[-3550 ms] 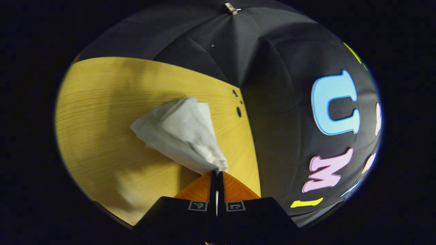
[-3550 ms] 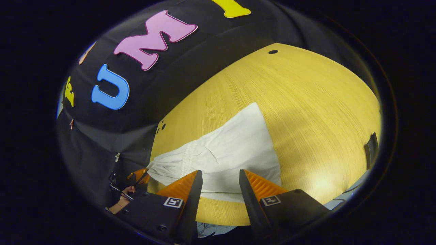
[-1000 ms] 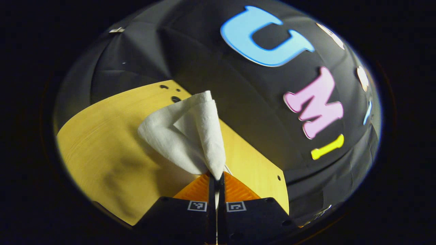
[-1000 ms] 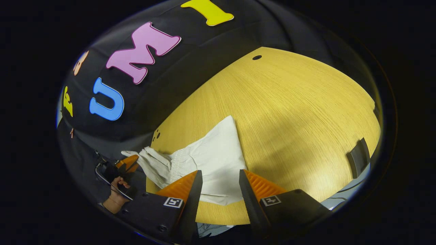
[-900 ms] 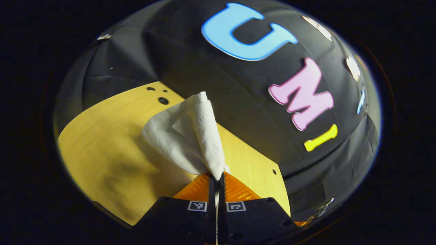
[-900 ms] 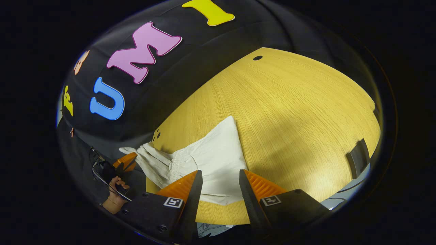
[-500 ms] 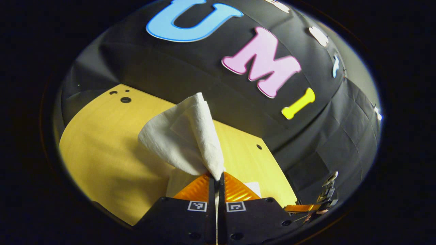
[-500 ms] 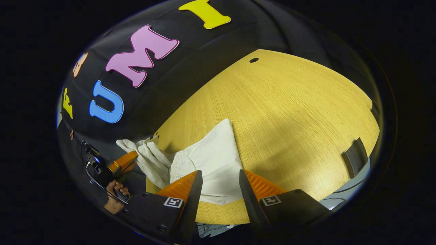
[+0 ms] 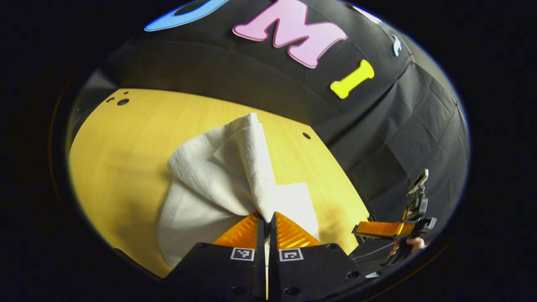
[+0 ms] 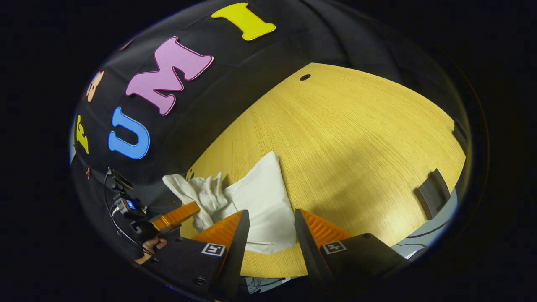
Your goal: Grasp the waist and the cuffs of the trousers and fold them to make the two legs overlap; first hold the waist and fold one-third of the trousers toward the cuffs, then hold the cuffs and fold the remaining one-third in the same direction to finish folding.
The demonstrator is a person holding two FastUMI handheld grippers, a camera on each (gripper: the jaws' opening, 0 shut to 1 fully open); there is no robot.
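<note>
While the waist end of the white trousers (image 9: pixel 235 167) is pinched between the pressed-together fingers of the left gripper (image 9: pixel 267 218) and held lifted above the wooden table (image 9: pixel 121 159), the rest of the garment lies flat on the near part of the table (image 10: pixel 356 138), toward its left side. The right gripper (image 10: pixel 270 218) is held spread over the flat cloth (image 10: pixel 264 205), gripping nothing. The step in hand is judged to be the first fold, waist toward cuffs. For a clean result, the pinched edge should be carried low and level, laid a third along, and released only once the layers are squared.
</note>
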